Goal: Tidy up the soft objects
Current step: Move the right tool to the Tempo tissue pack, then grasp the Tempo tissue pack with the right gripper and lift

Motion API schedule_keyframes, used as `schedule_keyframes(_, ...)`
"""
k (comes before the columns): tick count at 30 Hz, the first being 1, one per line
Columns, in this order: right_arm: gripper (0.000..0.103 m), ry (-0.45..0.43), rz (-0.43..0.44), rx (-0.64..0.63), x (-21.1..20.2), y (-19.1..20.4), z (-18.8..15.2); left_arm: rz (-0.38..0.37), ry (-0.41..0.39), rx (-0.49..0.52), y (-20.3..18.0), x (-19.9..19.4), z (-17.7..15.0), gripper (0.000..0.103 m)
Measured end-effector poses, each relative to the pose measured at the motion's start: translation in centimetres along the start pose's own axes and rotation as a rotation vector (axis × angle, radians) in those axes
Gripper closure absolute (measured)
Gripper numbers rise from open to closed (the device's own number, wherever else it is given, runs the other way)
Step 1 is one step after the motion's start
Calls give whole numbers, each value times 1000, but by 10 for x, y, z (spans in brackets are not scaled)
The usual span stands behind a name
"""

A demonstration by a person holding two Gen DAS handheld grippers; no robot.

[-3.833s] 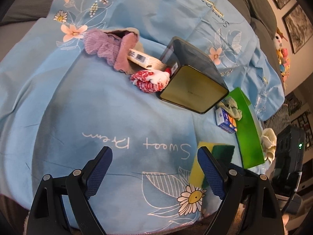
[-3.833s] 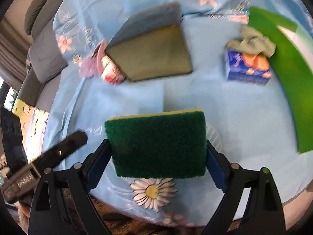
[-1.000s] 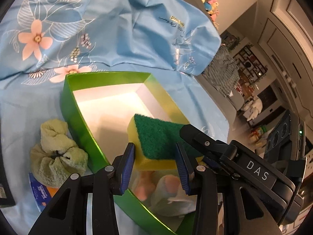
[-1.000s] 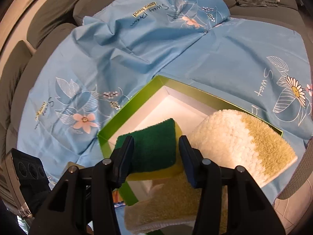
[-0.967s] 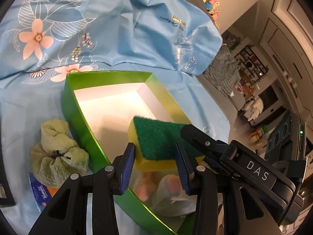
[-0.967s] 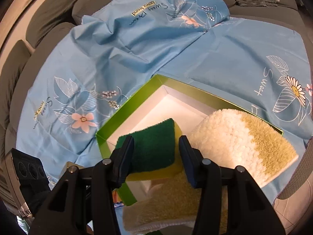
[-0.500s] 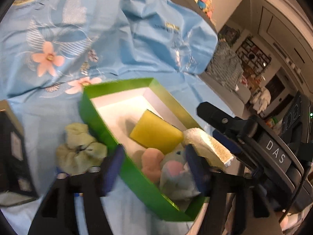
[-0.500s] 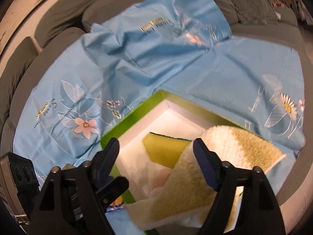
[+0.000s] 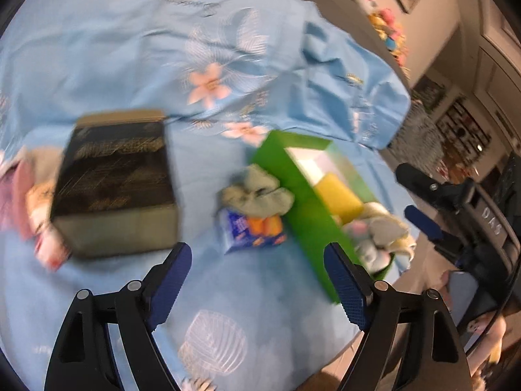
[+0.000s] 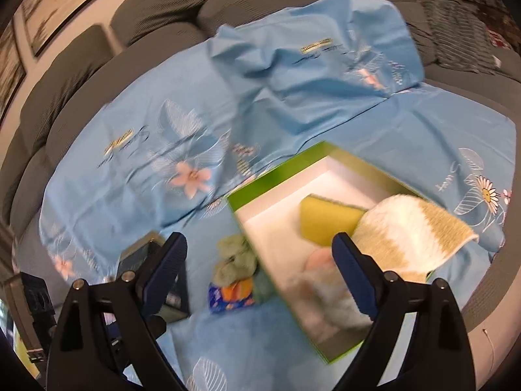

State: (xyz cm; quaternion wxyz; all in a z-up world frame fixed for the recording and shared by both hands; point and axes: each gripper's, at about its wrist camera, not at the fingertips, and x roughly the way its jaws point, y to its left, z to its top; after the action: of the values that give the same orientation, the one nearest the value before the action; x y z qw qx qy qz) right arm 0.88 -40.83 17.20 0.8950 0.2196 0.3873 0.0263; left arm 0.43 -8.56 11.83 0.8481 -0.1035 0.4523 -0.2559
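1. Left wrist view, blurred. The left gripper (image 9: 257, 270) has its fingers (image 9: 171, 272) parting, with nothing between them, only the blue floral sheet (image 9: 107, 49) below.
2. The green box (image 9: 294, 192) sits right of centre, long axis running from near right to far left. The yellow sponge (image 9: 338, 195) lies inside it, about mid-length, yellow face up, beside a heap of pale soft items (image 9: 377, 231) at the near end.
3. Outside the box, just beside its left wall: a crumpled green cloth (image 9: 257, 192) resting on a blue packet (image 9: 247, 231). The cloth looks light and limp, so my guess is to pinch it at the bunched middle. The packet looks crinkly and squashy; across its short sides seems best.
4. A dark box (image 9: 114, 182) stands well left, with pink items (image 9: 29, 205) behind it, too smeared to name.
5. The right gripper (image 9: 426, 224) shows at the right edge.
6. Right wrist view. The right gripper (image 10: 260, 267) fingers (image 10: 353, 275) are spreading, nothing held.
7. The sponge (image 10: 325, 220) lies flat in the box (image 10: 260, 182), long axis roughly crosswise, one end tucked under a fluffy cream-and-olive mat (image 10: 413, 231) draped over the right rim. Springy and light; it would squash in a grip.
8. The cloth (image 10: 232, 260) and packet (image 10: 231, 295) sit just outside the left wall.
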Motion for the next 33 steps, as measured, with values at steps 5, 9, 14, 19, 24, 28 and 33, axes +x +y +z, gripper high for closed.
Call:
schedule_keyframes(5, 12, 86, 63, -49, 9, 22, -19, 87, 12, -72, 38, -18, -30, 19)
schedule_keyframes(9, 12, 178, 97, -45, 25, 29, -36, 105, 19, -158, 67, -27, -47, 19)
schedule_keyframes(14, 12, 251, 90, -93, 52, 43, -49, 115, 32, -204, 85, -32, -63, 19)
schedule_keyframes(19, 14, 312, 6, -190, 92, 53, -60, 126, 41, -213, 94, -34, -71, 19)
schedule_keyframes(24, 20, 337, -80, -300, 119, 56, -68, 141, 42, -225, 103, -38, -77, 19)
schedule_keyframes(28, 23, 364, -95, -331, 137, 56, -71, 151, 46, -250, 112, -40, -79, 19)
schedule_keyframes(33, 30, 364, -133, -386, 150, 56, -78, 157, 34, -261, 117, -47, -81, 19)
